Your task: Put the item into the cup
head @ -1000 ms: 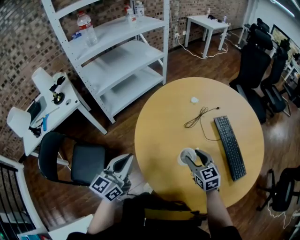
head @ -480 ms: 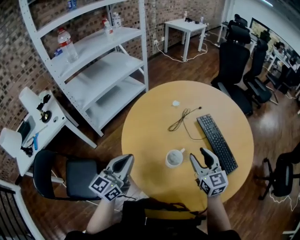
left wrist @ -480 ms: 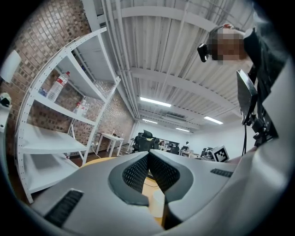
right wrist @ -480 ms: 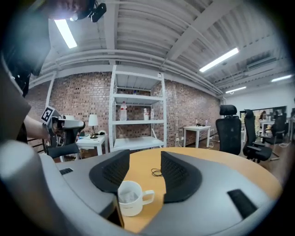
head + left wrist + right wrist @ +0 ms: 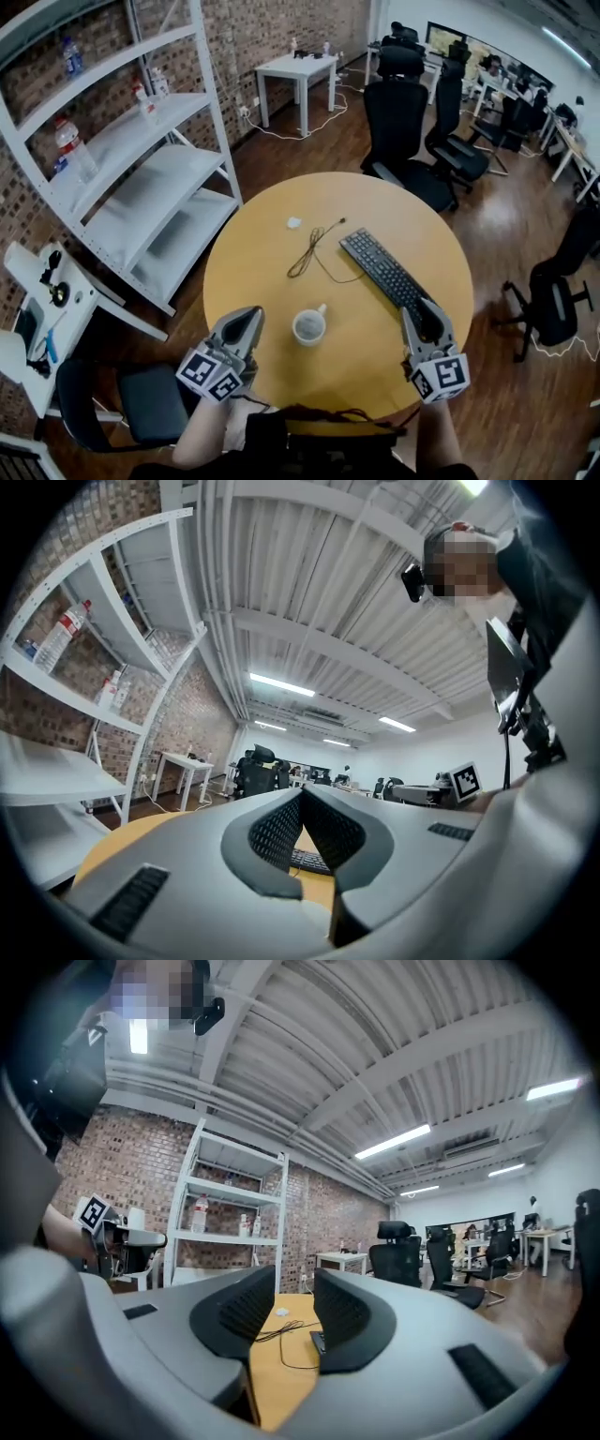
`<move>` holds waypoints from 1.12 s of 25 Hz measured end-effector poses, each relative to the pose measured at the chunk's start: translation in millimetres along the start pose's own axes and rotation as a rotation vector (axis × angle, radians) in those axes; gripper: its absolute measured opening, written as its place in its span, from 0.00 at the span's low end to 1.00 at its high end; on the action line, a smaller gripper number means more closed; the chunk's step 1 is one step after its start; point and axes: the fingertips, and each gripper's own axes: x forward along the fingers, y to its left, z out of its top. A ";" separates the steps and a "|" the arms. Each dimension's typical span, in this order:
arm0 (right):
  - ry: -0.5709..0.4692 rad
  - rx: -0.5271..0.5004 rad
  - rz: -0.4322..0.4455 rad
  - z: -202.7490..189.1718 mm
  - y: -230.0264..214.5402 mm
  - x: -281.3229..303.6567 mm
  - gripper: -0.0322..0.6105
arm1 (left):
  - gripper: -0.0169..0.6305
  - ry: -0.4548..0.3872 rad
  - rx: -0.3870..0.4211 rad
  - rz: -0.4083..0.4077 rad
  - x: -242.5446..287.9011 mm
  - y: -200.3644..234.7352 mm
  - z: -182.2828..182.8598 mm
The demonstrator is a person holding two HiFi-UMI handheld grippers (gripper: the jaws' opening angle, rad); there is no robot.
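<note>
Round table: wooden top that carries the cup; the cup stands on its near half, a little left of the middle.
Shelf unit: white and open, on the floor far to the cup's left and beyond it; bottles stand on its upper boards.
Office chairs: black, on the floor well beyond the cup and to its right.
Keyboard: black, lying at a slant on the table to the cup's right and a little beyond it, apart from it.
Left gripper: just left of the cup, near the table's edge; in the left gripper view its jaws meet at the tips with nothing between them.
Right gripper: well to the cup's right, at the keyboard's near end; in the right gripper view its jaws stand partly apart and are closing on nothing.
Cable: thin and dark, looped on the table just beyond the cup.
Cup: white, upright, handle turned away from the person; its contents cannot be made out.
Small white item: on the table beyond the cup, past the cable's loop, untouched by either gripper.
</note>
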 end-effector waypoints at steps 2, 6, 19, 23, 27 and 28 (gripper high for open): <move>-0.015 0.014 -0.056 1.9 -14.4 -17.0 0.23 | 0.03 -0.004 0.004 -0.028 9.2 -5.6 1.9; -0.040 0.015 -0.136 3.9 -32.6 -39.2 0.07 | 0.03 -0.010 0.004 -0.060 19.6 -13.5 2.0; -0.062 0.042 -0.118 6.5 -25.2 -31.1 0.06 | 0.03 -0.013 0.006 -0.003 5.0 -12.0 3.3; -0.071 0.048 -0.093 9.1 -18.6 -27.4 0.06 | 0.03 -0.010 0.007 0.012 -4.4 -11.4 3.1; -0.075 0.052 -0.073 10.4 -13.8 -24.1 0.06 | 0.03 -0.012 0.003 0.030 -9.6 -9.6 1.9; -0.073 0.051 -0.070 9.9 -13.8 -23.9 0.06 | 0.03 -0.015 0.002 0.032 -9.5 -10.3 1.8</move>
